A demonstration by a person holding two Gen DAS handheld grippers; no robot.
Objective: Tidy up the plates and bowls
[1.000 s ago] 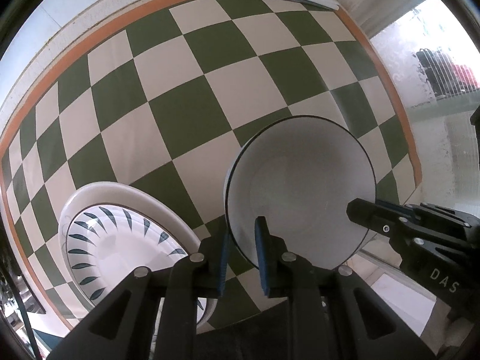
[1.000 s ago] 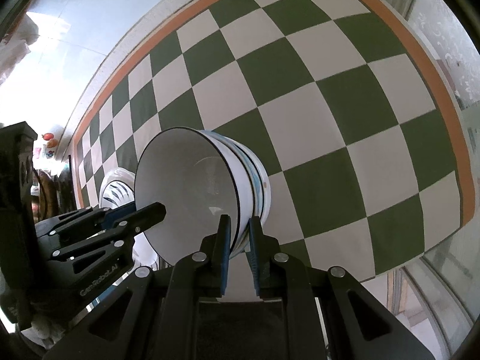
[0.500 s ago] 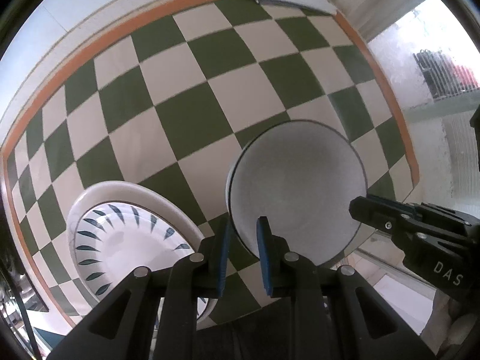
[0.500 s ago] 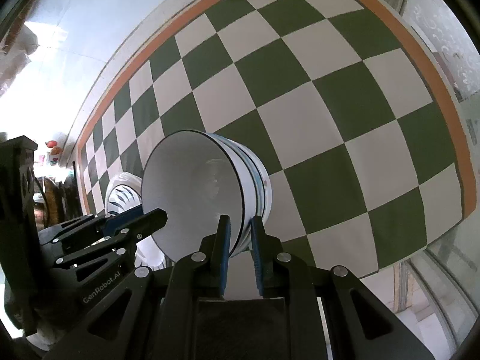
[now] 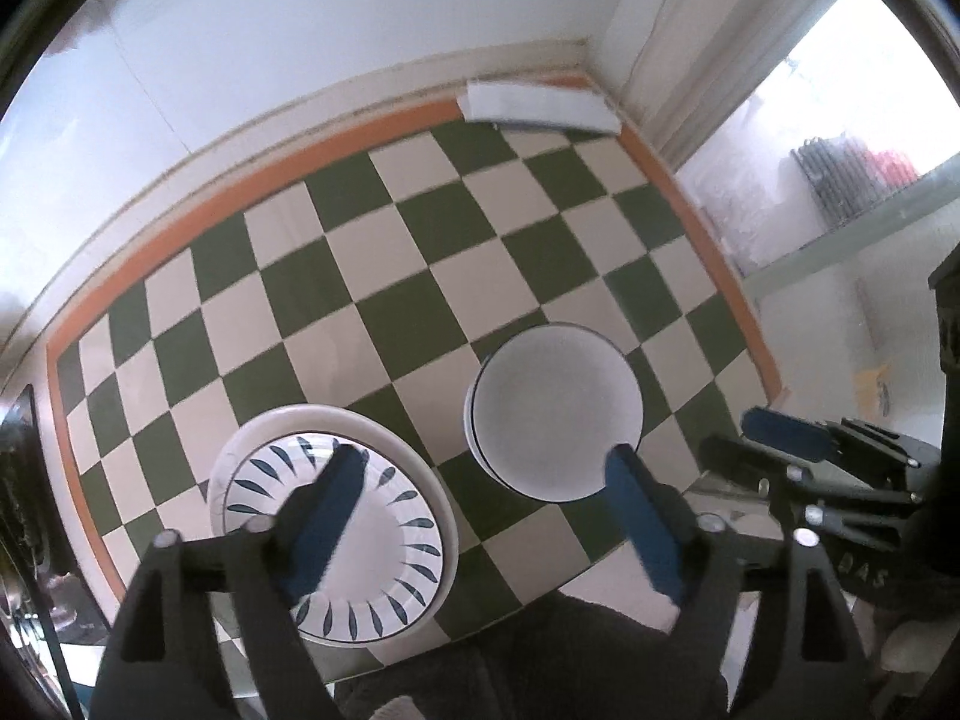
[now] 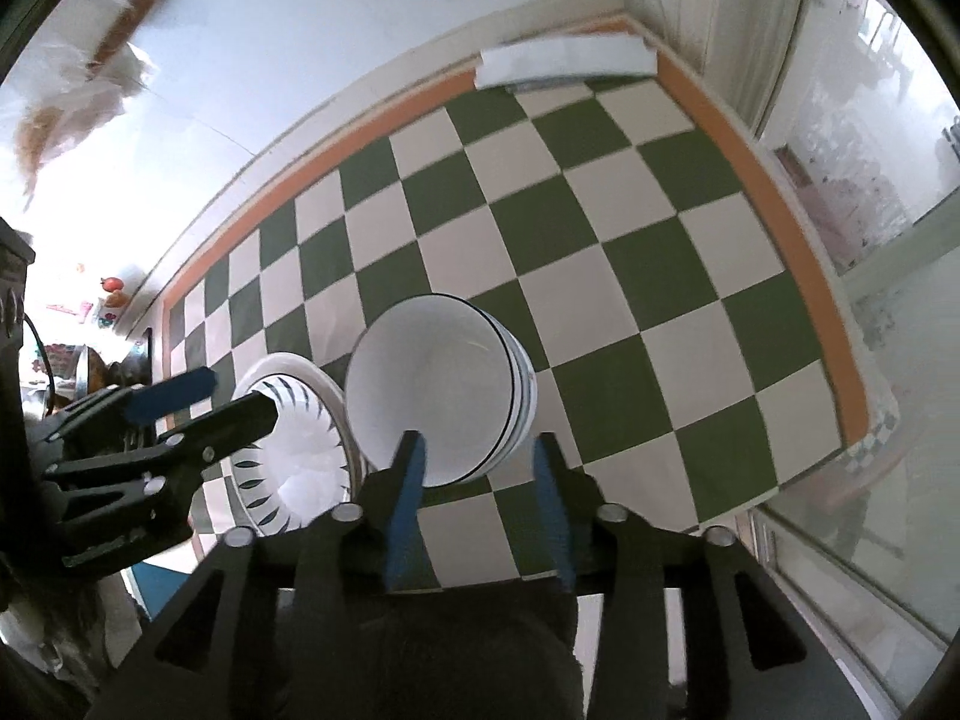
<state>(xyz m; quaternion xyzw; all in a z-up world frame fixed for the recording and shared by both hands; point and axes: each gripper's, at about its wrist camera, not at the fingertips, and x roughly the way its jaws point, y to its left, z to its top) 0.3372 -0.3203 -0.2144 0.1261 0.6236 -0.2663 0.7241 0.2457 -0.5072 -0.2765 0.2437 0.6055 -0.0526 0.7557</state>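
Our left gripper [image 5: 480, 480] hangs above the table with its blue pads spread wide, nothing between them; its jaws have just been opening. Our right gripper [image 6: 477, 468] stands about half open, its jaws likewise just parted, and the pads press on nothing, though the near rim of the bowls shows in the gap between them in the right wrist view.

Below us, the stack of white bowls [image 5: 555, 414] with thin dark rims sits on the green-and-cream checkered tablecloth [image 5: 390, 312], close to its near edge. In the right wrist view the stack [image 6: 438, 396] shows several nested rims with blue bands down its side. Just beside it, to the left, lies the stack of plates [image 5: 336, 534], the top one white with a ring of dark blue leaf marks; whether plates and bowls touch we cannot tell.

An orange border runs round the cloth, and at its far corner rests a folded white cloth [image 5: 540, 108], by the wall.
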